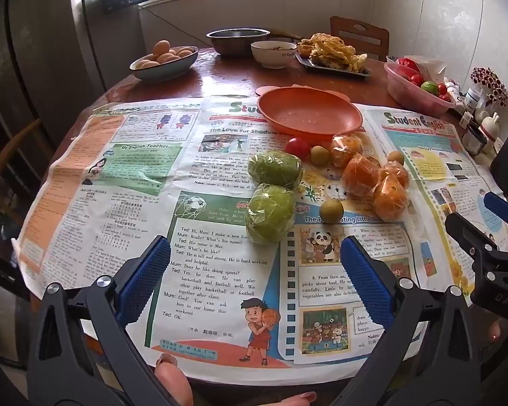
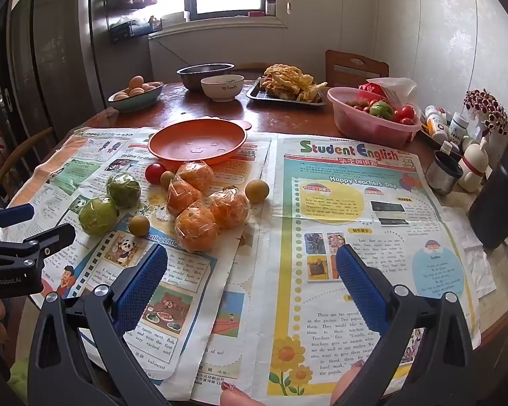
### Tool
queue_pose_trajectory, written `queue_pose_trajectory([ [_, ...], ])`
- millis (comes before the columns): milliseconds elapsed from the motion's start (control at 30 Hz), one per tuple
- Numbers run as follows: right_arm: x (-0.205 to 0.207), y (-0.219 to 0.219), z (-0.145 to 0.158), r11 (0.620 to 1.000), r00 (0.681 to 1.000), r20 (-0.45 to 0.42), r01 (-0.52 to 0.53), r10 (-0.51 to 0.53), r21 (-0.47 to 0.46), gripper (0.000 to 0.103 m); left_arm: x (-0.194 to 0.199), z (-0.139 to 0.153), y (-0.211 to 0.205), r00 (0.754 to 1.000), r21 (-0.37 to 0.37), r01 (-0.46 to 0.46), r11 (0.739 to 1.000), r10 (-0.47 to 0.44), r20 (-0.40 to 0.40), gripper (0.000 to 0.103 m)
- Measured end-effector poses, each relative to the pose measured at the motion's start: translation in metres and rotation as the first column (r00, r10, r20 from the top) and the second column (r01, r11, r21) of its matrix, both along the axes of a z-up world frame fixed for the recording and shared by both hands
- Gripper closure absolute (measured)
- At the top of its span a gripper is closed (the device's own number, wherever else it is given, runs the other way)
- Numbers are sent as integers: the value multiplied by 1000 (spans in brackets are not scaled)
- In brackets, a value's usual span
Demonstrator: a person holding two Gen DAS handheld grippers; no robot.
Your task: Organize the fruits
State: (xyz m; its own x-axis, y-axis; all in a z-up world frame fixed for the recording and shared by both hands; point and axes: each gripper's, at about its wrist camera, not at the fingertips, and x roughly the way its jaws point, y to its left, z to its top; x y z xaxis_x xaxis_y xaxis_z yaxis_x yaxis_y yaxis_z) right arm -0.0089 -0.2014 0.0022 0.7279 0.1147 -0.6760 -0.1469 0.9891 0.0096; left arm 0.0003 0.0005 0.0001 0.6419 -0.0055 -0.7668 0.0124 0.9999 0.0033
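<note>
Loose fruit lies on the newspapers [image 1: 220,270] in front of an empty orange plate [image 1: 310,115] [image 2: 196,142]. Two wrapped green fruits [image 1: 271,213] [image 2: 98,215] lie at the left. Several wrapped oranges [image 1: 389,198] [image 2: 196,226] lie at the right. A red tomato [image 1: 297,147] [image 2: 155,172] and three small brown fruits [image 1: 331,209] [image 2: 256,190] lie among them. My left gripper [image 1: 255,247] is open and empty, just short of the nearer green fruit. My right gripper [image 2: 252,253] is open and empty, right of the nearest orange.
At the back of the round table stand a bowl of eggs [image 1: 164,61], a steel bowl [image 1: 237,39], a white bowl [image 1: 273,52], a tray of fried food [image 1: 333,55] and a pink basin of tomatoes [image 2: 372,115]. A steel cup [image 2: 443,172] and bottles [image 2: 457,125] stand at the right.
</note>
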Motion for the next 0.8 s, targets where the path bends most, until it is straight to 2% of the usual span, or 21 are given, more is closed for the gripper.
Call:
queue_pose_trajectory([
  [167,0,0,1,1000,1000,5,0,0,-1,4,0,0,-3,1000,21,3,1000,-3,4,8],
  [800,-2,1,2,1000,1000,9,-8,8,5,4,-1,3,0,1000,1,1,1000,-1,12,8],
])
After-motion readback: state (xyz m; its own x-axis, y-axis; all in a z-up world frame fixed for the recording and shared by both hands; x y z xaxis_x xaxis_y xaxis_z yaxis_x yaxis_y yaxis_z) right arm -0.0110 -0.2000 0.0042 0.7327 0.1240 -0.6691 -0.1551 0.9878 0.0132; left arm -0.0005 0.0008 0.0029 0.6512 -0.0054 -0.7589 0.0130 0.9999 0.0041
